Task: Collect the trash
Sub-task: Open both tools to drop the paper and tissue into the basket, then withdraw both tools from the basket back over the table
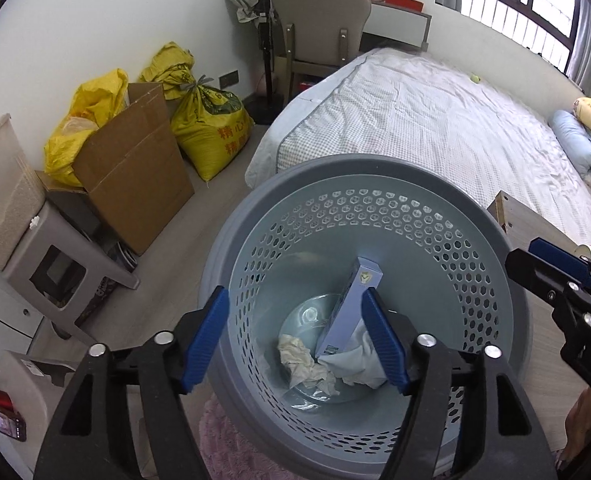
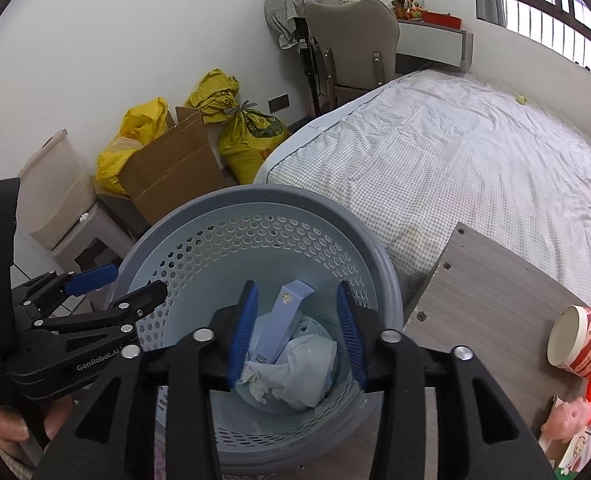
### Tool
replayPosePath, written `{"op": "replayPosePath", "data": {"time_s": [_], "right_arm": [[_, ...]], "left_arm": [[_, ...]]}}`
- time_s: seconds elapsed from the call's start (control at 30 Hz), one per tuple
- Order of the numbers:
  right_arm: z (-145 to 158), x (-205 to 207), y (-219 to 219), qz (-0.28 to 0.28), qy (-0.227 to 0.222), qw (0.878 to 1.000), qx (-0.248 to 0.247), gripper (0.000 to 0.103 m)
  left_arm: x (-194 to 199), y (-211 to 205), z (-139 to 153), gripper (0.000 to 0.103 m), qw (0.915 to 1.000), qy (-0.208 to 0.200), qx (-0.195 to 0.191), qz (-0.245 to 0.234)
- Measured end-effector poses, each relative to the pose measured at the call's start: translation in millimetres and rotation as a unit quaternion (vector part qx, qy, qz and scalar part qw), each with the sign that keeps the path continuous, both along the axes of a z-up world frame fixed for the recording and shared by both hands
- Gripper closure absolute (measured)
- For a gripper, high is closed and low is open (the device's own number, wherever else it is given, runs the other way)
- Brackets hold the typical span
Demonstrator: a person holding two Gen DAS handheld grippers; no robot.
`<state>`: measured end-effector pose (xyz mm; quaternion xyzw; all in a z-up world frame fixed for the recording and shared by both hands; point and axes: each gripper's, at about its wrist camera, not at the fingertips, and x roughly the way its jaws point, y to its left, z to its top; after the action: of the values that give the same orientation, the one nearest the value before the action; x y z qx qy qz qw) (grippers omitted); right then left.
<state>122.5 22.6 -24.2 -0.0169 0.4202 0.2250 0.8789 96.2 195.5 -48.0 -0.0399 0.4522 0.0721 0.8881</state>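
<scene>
Both my tools hang over the bin [image 1: 375,208]. Left gripper [image 1: 295,344] is released, nothing between its pads; right gripper [image 2: 297,334] likewise released and empty. Directly below them, at the bin's bottom, lie the box [image 1: 347,312], crumpled tissue [image 1: 299,364] and cloth [image 2: 307,372]. In my judgement, the drop is done. Next, lift straight up clear of the rim, then go for the cup [image 2: 579,342] on the board to my right.
</scene>
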Motion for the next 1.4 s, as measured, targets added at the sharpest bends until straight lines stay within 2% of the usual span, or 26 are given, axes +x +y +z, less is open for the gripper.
{"op": "replayPosePath", "data": {"time_s": [0.27,0.37,0.57,0.87,1.4], "right_arm": [[3,-9,-9,-0.016,-0.012,1.000,0.000,0.054],[3,-15,-16,-0.029,-0.020,0.999,-0.002,0.049],[1,-26,-29,-0.047,-0.016,0.999,-0.005,0.045],[7,-47,-56,-0.072,-0.034,0.997,0.000,0.034],[-2,-92,-143,-0.145,-0.041,0.988,-0.016,0.032]], "left_arm": [[-12,-1,10,0.018,0.9995,-0.020,0.020,0.015],[-17,-3,14,0.017,0.9994,-0.026,0.020,0.015],[-25,-12,20,0.012,0.9991,-0.034,0.024,0.012],[-35,-37,27,0.009,0.9988,-0.040,0.028,-0.003],[-48,-114,35,0.008,0.9960,-0.050,0.024,-0.070]]}}
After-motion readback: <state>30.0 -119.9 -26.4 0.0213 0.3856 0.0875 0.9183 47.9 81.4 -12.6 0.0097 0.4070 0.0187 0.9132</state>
